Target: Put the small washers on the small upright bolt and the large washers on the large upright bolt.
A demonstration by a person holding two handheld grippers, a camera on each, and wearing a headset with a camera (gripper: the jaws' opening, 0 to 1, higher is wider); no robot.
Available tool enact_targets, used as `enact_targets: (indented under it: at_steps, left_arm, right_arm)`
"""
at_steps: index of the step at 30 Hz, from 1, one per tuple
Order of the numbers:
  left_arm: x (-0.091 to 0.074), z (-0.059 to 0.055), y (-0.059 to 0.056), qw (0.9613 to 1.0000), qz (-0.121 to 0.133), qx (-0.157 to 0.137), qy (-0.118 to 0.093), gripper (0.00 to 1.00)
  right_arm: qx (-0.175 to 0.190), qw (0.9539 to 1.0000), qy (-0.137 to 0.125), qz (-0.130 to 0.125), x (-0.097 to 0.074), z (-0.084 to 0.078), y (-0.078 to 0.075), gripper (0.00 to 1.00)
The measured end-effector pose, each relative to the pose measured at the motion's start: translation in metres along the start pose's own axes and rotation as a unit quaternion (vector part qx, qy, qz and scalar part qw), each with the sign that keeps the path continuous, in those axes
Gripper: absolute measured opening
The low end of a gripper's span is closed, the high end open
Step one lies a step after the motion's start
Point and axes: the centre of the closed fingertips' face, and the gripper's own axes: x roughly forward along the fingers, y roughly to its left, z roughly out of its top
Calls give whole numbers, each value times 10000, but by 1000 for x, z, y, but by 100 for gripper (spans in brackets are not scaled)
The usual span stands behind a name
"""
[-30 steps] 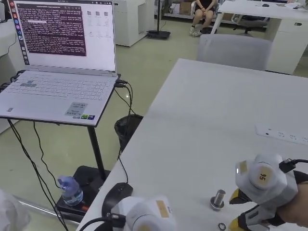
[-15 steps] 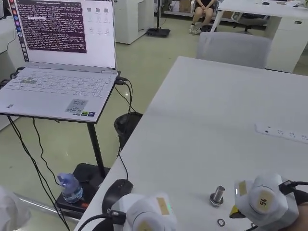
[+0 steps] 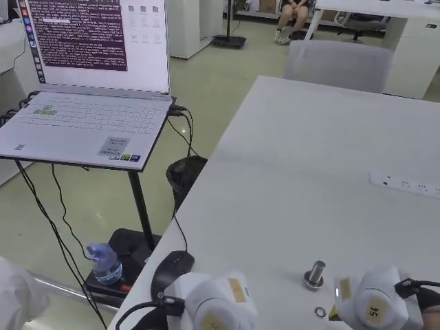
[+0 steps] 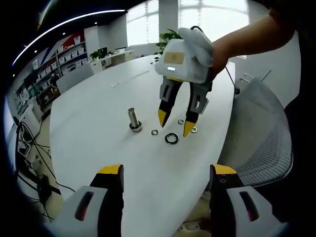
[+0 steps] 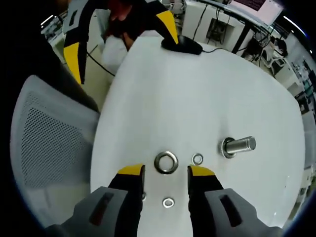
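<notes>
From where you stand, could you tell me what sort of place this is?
Most likely an open-plan office or lab: a laptop on a stand, a grey office chair at the long white table, and further desks beyond it.

Big white table (image 3: 309, 179); open laptop (image 3: 89, 117) on a black stand (image 3: 137, 206), left of the table; black bin (image 3: 184, 175) on the floor just beside the table's left edge; water bottle (image 3: 104, 262) on the floor, left of the table; black mouse (image 3: 172, 265) at the table's near left edge; white power strip (image 3: 405, 185) on the table's right side; grey chair (image 3: 337, 63) at the table's far end.
</notes>
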Motion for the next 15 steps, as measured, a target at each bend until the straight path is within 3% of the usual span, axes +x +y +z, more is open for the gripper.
enact_targets:
  at_steps: [15]
  left_arm:
    - [0, 0, -2, 9999, -100, 28, -11, 69]
  right_arm:
    - [32, 9999, 92, 101, 19, -6, 1, 34]
